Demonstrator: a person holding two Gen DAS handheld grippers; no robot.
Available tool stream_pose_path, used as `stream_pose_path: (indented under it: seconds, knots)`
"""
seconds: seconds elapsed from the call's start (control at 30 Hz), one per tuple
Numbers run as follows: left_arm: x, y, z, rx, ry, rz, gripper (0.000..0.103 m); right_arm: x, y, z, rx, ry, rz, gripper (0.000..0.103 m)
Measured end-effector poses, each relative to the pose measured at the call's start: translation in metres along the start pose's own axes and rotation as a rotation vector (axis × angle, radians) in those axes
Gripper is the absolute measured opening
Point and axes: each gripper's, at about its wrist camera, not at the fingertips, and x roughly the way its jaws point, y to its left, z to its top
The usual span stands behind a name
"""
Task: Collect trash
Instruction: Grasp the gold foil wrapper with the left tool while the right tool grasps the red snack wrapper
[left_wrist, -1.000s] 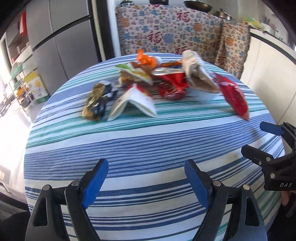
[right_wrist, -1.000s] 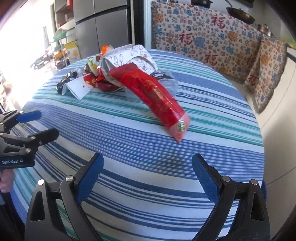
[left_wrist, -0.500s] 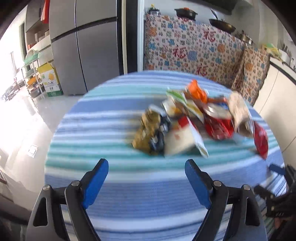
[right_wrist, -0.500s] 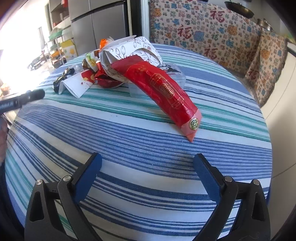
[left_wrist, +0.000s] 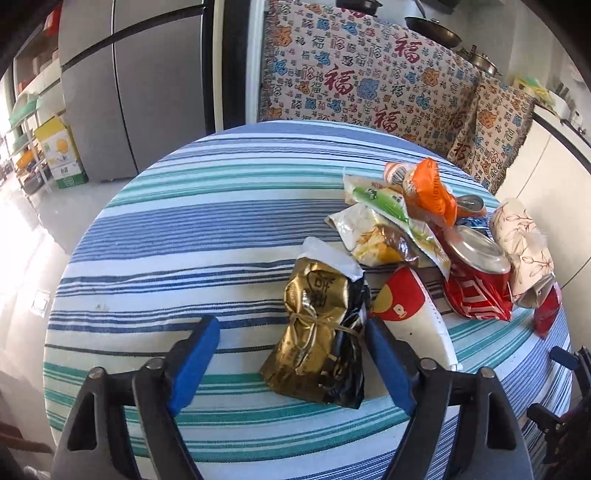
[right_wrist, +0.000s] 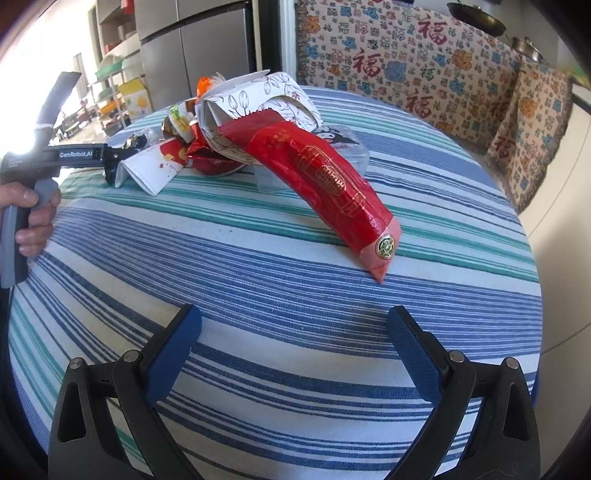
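Observation:
A heap of trash lies on the round striped table (left_wrist: 184, 229). In the left wrist view my left gripper (left_wrist: 291, 354) is open, its jaws on either side of a crumpled gold and black wrapper (left_wrist: 317, 325). Beside it lie a red and white paper sleeve (left_wrist: 413, 310), a red can wrapper (left_wrist: 476, 280), an orange packet (left_wrist: 428, 192) and a floral paper cup (left_wrist: 524, 247). In the right wrist view my right gripper (right_wrist: 295, 332) is open and empty above bare cloth, short of a long red packet (right_wrist: 325, 181). The left gripper's body (right_wrist: 74, 155) shows at the left there.
A patterned sofa cover (left_wrist: 369, 74) stands behind the table. A grey fridge (left_wrist: 129, 85) and shelves with boxes (left_wrist: 59, 151) are at the back left. A white counter (left_wrist: 554, 162) runs along the right. The table edge (right_wrist: 532, 258) is close on the right.
My left gripper has swung left around the table and closed in on the gold and black wrapper. My right gripper has crept slightly nearer to the long red packet.

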Motion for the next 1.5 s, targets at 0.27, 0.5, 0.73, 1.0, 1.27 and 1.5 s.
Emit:
stream_pose_path:
  seconds: [0.27, 0.5, 0.73, 1.0, 1.27, 1.5]
  knots:
    - [-0.023, -0.004, -0.015, -0.006, 0.002, -0.007, 0.038, 0.001, -0.001, 0.0, 0.001, -0.001, 0.004, 0.1]
    - [-0.078, -0.036, -0.055, 0.03, 0.014, -0.063, 0.038, -0.012, -0.027, -0.004, 0.084, -0.058, 0.029, 0.099]
    - [-0.08, -0.077, -0.09, 0.063, 0.017, -0.137, 0.039, 0.0, -0.033, 0.022, -0.164, -0.042, -0.065, 0.098]
    - [-0.069, -0.096, -0.097, 0.12, -0.011, -0.14, 0.039, 0.026, -0.031, 0.047, -0.224, -0.009, 0.032, 0.045]
    - [-0.066, -0.1, -0.099, 0.115, -0.038, -0.12, 0.043, -0.013, -0.064, 0.022, 0.178, 0.177, 0.194, 0.024]
    - [-0.065, -0.109, -0.099, 0.139, -0.034, -0.1, 0.053, -0.027, -0.056, 0.008, 0.198, 0.193, 0.183, 0.037]
